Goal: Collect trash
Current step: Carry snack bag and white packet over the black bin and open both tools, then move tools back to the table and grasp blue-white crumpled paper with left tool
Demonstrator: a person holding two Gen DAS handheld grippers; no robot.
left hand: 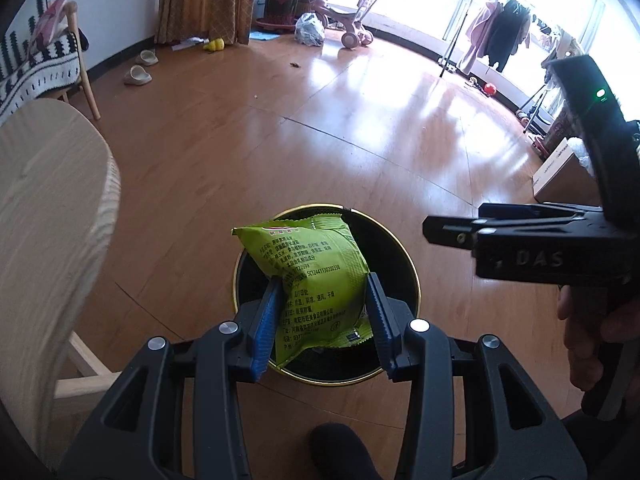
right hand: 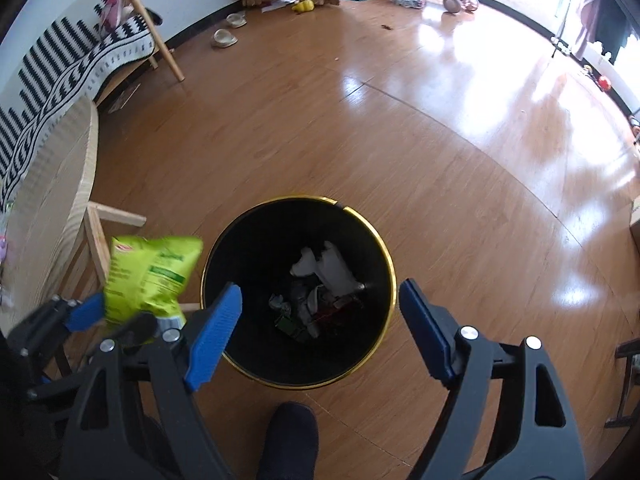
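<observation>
A green snack packet (left hand: 316, 280) is clamped between the blue pads of my left gripper (left hand: 326, 312), held above the black bin with a gold rim (left hand: 412, 276). In the right wrist view the same packet (right hand: 150, 276) and the left gripper (right hand: 116, 316) show at the lower left, beside the bin (right hand: 224, 248). My right gripper (right hand: 320, 316) hangs over the bin's mouth with its jaws wide apart and nothing between them. Crumpled white paper and other scraps (right hand: 324, 280) lie at the bottom of the bin. From the left wrist view the right gripper's body (left hand: 520, 248) shows at the right edge.
A pale wooden table (left hand: 44, 216) stands to the left of the bin. A bench with a black-and-white throw (right hand: 68, 76) lines the wall. Slippers (left hand: 138, 76), a plastic bag (left hand: 310, 30) and a toy ride-on (left hand: 352, 20) lie far off. The person's dark shoe (right hand: 288, 440) is just before the bin.
</observation>
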